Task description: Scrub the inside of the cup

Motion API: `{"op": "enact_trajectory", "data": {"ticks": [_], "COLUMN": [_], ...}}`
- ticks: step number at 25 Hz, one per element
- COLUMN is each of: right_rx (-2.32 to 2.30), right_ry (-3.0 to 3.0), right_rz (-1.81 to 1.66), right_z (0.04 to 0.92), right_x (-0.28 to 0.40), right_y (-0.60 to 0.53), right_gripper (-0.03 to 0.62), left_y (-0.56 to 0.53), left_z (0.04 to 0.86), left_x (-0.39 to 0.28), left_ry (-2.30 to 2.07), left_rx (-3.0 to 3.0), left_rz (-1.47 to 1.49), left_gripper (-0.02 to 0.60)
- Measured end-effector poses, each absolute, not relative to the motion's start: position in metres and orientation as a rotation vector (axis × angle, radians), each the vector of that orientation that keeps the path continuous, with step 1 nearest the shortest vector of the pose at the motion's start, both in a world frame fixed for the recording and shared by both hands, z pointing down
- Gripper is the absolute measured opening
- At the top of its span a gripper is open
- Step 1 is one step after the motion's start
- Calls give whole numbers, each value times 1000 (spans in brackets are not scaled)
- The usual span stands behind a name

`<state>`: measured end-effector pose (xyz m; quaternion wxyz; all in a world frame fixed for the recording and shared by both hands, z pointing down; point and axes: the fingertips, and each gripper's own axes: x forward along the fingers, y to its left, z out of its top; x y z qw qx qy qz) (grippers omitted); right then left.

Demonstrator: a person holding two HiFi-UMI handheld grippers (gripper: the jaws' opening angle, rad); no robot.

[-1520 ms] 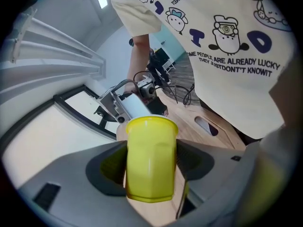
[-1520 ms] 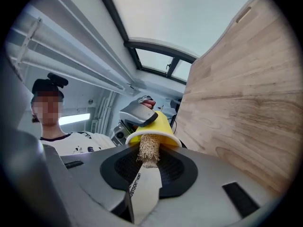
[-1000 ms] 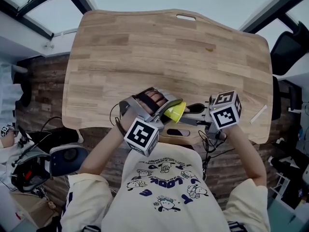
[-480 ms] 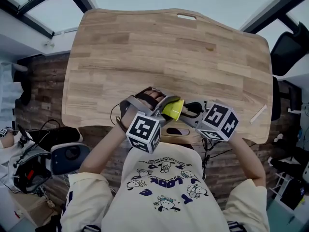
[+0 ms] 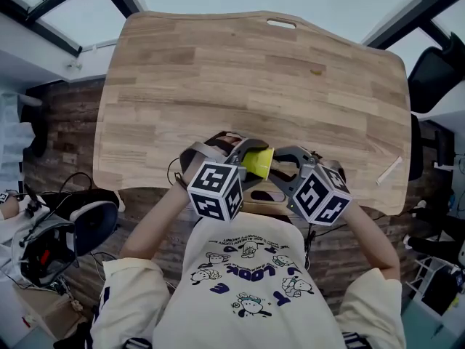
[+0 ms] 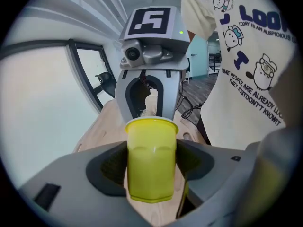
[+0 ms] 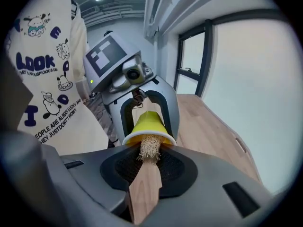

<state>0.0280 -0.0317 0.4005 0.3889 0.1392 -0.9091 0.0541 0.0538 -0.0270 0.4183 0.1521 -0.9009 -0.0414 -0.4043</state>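
Note:
A small yellow cup [image 5: 258,162] [image 6: 150,160] [image 7: 147,126] is held on its side above the table's near edge, my left gripper [image 5: 243,164] [image 6: 150,167] shut on its body. The cup's mouth faces my right gripper [image 5: 280,167] [image 7: 142,174], which is shut on the flat wooden handle of a scrubbing brush [image 7: 143,186]. The brush's pale bristles [image 7: 150,148] reach into the cup's mouth. Both grippers point at each other, nearly touching.
The wooden table [image 5: 247,78] stretches away behind the grippers, with a slot [image 5: 280,25] at its far edge. A pale strip [image 5: 389,171] lies at its right edge. Black chairs [image 5: 434,71] and floor clutter [image 5: 51,246] surround the table.
My right gripper has moved left toward the cup and turned, bringing the brush up to the cup's mouth. The left gripper has shifted slightly right with the cup.

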Motion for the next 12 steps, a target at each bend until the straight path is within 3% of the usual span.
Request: {"op": "enact_trajectory", "data": {"ticks": [12], "right_rx": [241], "right_ry": [-2229], "right_rz": [-225], "right_z": [410], "right_x": [24], "right_y": [-22], "right_gripper": [86], "left_y": [-13], "left_z": [426], "left_x": [49], "left_ry": [-240], "left_rx": [-2886], "left_rz": [-1257], "left_gripper": [321]}}
